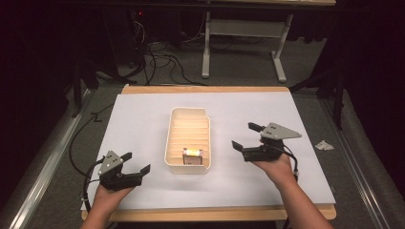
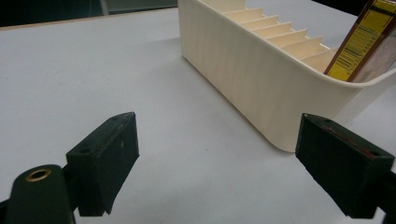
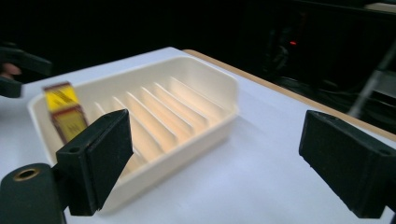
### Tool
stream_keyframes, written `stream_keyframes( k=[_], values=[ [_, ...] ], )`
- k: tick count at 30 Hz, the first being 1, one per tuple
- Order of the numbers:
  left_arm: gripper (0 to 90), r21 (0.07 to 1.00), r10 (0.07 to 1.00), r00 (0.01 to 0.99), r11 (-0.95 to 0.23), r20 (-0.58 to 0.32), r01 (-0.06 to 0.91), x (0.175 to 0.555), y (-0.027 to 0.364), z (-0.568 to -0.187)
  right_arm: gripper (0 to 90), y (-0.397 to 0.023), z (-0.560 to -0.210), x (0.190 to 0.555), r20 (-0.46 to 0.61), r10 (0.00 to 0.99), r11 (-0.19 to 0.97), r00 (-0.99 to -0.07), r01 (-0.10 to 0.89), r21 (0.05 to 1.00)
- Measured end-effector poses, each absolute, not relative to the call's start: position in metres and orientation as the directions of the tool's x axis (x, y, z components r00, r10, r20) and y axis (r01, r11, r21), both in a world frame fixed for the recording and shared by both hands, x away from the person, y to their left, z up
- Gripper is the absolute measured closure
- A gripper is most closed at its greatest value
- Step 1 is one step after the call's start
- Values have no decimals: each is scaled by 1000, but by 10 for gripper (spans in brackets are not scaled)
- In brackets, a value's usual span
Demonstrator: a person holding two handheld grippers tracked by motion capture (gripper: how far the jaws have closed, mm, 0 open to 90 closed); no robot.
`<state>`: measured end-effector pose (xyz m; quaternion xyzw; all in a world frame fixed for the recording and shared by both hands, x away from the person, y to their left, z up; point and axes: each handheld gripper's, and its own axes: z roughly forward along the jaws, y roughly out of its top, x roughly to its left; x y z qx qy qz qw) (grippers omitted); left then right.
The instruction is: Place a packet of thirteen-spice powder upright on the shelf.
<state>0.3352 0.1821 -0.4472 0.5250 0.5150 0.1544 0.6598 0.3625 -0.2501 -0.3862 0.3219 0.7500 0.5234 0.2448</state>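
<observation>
Packet in tray, label blurred (maybe barcode); both grippers' fingers spread, empty.

Two forearms reach in from the near edge. The left gripper is held low in the left hand, jaws wide apart and empty. The right gripper (gripped in the right hand) points left, jaws spread wide, nothing between them.

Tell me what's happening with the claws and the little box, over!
Left claw open, empty, beside tray. Right claw open, empty, off tray's other side. Small box upright in tray's near end. Nothing in the way.
</observation>
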Motion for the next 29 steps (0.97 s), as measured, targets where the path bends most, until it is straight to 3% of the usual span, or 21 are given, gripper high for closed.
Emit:
stream_keyframes(
  k=[13, 22, 29],
  values=[
    [137, 853, 751, 414, 393, -514, 344, 339, 179, -452, 104, -346, -436, 307, 16, 900, 130, -435, 305, 943],
    [137, 858, 755, 418, 383, -505, 343, 338, 172, -453, 123, -332, -443, 312, -48, 866, 223, -498, 299, 928],
    [137, 856, 755, 414, 392, -508, 336, 338, 177, -452, 139, -335, -443, 313, -12, 875, 183, -484, 309, 933]
  ],
)
